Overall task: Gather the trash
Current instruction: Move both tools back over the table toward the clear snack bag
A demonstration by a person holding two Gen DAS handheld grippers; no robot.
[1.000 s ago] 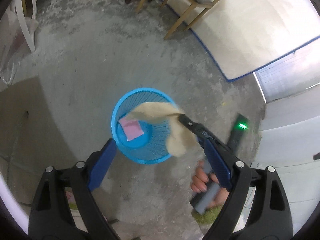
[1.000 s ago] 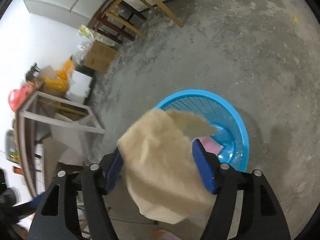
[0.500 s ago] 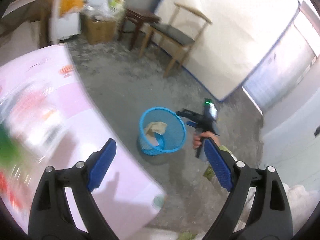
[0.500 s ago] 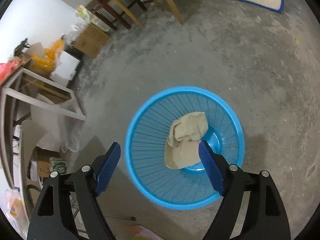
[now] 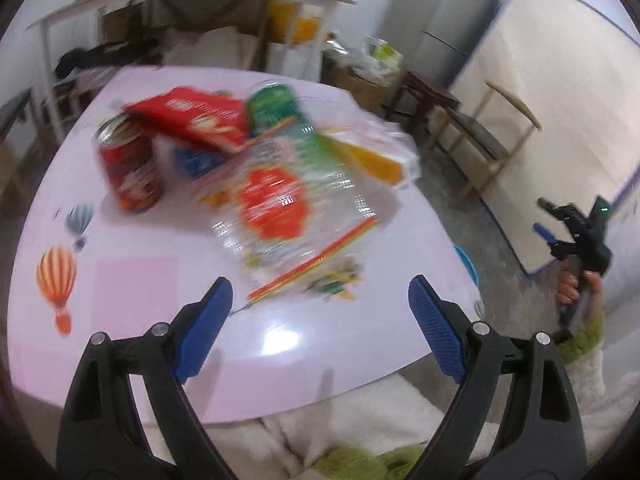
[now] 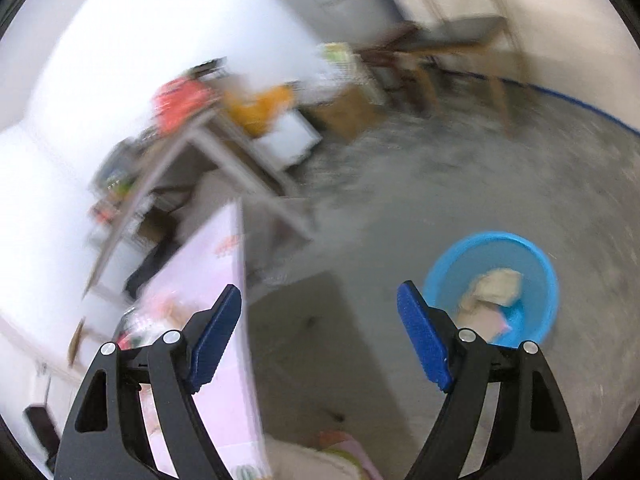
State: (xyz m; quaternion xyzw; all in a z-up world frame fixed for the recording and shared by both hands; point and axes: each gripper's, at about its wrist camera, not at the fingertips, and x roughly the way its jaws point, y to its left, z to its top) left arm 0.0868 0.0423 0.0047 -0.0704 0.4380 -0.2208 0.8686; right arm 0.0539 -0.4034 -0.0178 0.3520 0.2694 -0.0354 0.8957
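Left wrist view: the left tool [image 5: 318,304] gapes wide and holds nothing above the glossy pale-pink desk [image 5: 280,340] printed with striped balloons. Toward the desk's far edge lie a crinkled clear plastic wrapper with a red label [image 5: 292,208], a red metal can [image 5: 130,168] standing upright, a flat red carton [image 5: 192,118] and a green packet [image 5: 280,108], all blurred. Beyond the right edge, the right tool [image 5: 546,220] shows its blue pads apart.

Right wrist view: the right tool [image 6: 320,320] is wide and empty over rough grey concrete floor [image 6: 440,184]. The round blue plastic mesh basket [image 6: 448,268] holds a crumpled beige cloth [image 6: 494,286] and 1 pink sheet [image 6: 490,322].
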